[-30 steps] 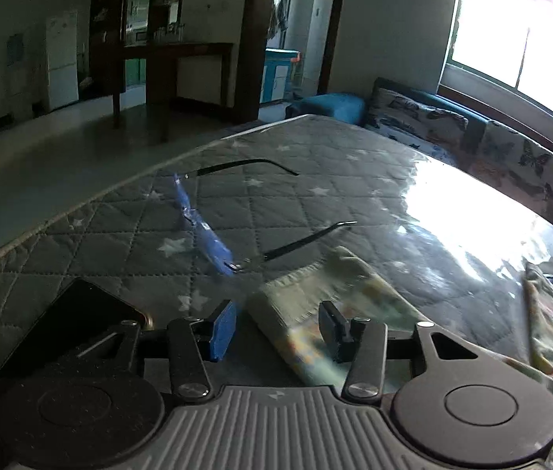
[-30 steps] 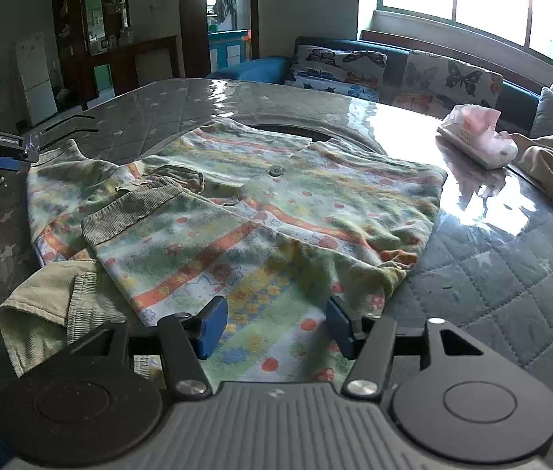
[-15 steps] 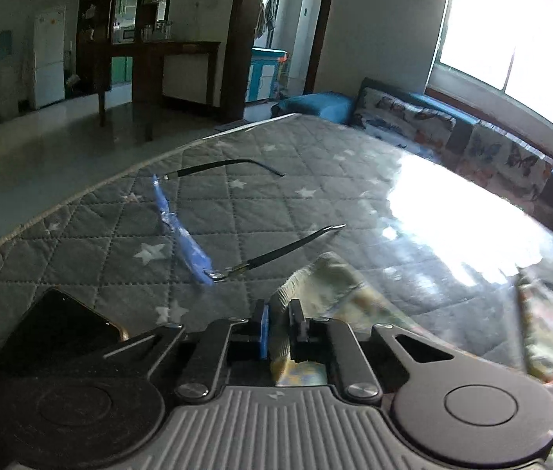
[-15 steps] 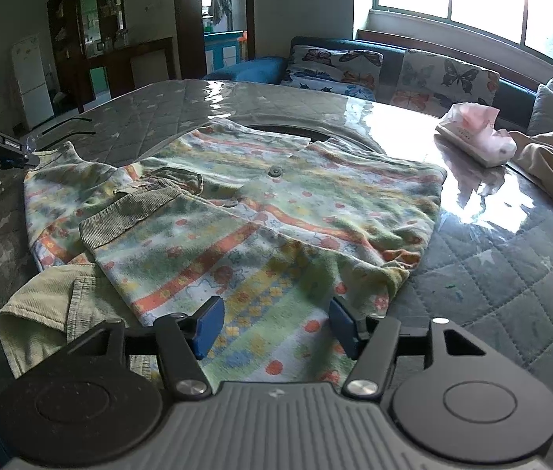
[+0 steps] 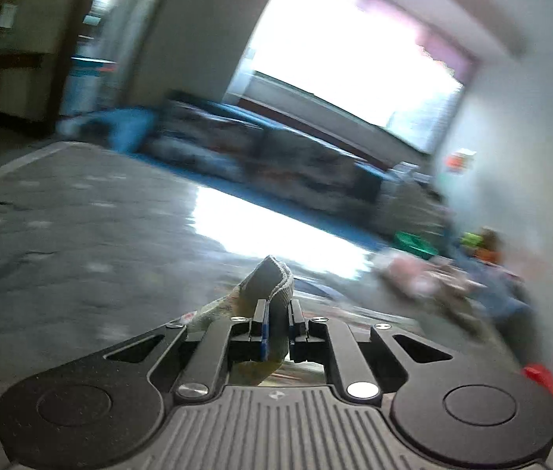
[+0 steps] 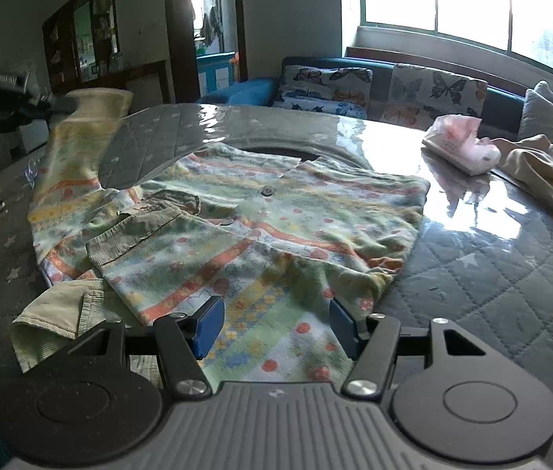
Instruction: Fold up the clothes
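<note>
Left tongs (image 5: 276,325) pinch the shirt's sleeve cuff (image 5: 272,282); carry it across the patterned shirt (image 6: 260,227), probably toward the button (image 6: 266,191). Right tongs (image 6: 274,327) gape wide above the hem, ready to pin it down.

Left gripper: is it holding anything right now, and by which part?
Yes. The left gripper is shut on the patterned shirt, pinching the ribbed cuff end of one sleeve, lifted off the table. The right gripper is open, holding nothing.
</note>
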`<act>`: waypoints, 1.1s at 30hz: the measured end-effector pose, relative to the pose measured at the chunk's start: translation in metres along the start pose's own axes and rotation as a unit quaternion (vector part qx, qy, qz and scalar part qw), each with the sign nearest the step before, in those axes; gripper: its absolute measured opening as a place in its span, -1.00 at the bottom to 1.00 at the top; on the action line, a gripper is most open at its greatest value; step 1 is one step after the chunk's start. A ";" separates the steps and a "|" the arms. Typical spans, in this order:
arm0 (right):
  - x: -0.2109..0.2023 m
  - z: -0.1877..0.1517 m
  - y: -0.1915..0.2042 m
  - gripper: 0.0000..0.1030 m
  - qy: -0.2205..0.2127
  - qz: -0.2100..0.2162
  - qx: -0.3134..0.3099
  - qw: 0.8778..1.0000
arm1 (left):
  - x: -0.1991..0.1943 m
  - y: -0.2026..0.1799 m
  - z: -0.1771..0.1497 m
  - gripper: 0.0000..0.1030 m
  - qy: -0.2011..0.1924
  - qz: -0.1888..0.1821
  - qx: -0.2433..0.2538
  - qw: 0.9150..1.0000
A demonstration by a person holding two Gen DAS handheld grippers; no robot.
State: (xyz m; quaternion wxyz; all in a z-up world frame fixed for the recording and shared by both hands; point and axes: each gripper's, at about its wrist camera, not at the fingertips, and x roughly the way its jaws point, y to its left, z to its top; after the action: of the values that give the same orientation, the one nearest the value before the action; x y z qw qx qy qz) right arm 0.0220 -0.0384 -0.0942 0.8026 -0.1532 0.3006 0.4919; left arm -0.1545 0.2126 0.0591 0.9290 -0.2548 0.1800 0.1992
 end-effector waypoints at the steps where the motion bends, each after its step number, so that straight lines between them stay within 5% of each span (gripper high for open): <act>1: -0.003 -0.001 -0.001 0.18 -0.003 -0.002 0.003 1.000 | 0.004 -0.012 -0.003 -0.81 0.006 -0.020 0.006 1.000; 5: -0.016 -0.005 -0.010 0.18 -0.013 -0.012 0.017 1.000 | 0.026 -0.055 -0.021 -0.81 0.045 -0.082 0.038 0.995; 16: -0.029 -0.007 -0.028 0.48 -0.017 -0.032 0.050 0.998 | 0.055 -0.088 -0.082 -0.75 0.156 -0.141 0.101 0.972; 19: -0.027 -0.005 -0.029 0.55 -0.014 -0.029 0.053 0.998 | 0.051 -0.086 -0.089 -0.61 0.162 -0.145 0.116 0.969; 22: -0.026 -0.001 -0.027 0.58 -0.018 -0.033 0.049 0.998 | 0.045 -0.082 -0.091 -0.27 0.163 -0.154 0.124 0.967; 27: -0.024 0.007 -0.023 0.58 -0.025 -0.037 0.044 0.998 | 0.040 -0.067 -0.083 -0.19 0.148 -0.140 0.134 0.970; 33: -0.014 0.014 -0.011 0.56 -0.024 -0.019 0.026 0.999 | 0.035 -0.019 -0.068 -0.23 0.128 -0.063 0.100 0.985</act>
State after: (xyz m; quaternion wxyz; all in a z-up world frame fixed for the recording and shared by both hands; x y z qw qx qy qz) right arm 0.0312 -0.0457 -0.0752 0.8228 -0.1260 0.2908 0.4717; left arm -0.1314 0.1704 -0.0029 0.9297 -0.1948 0.3002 0.0872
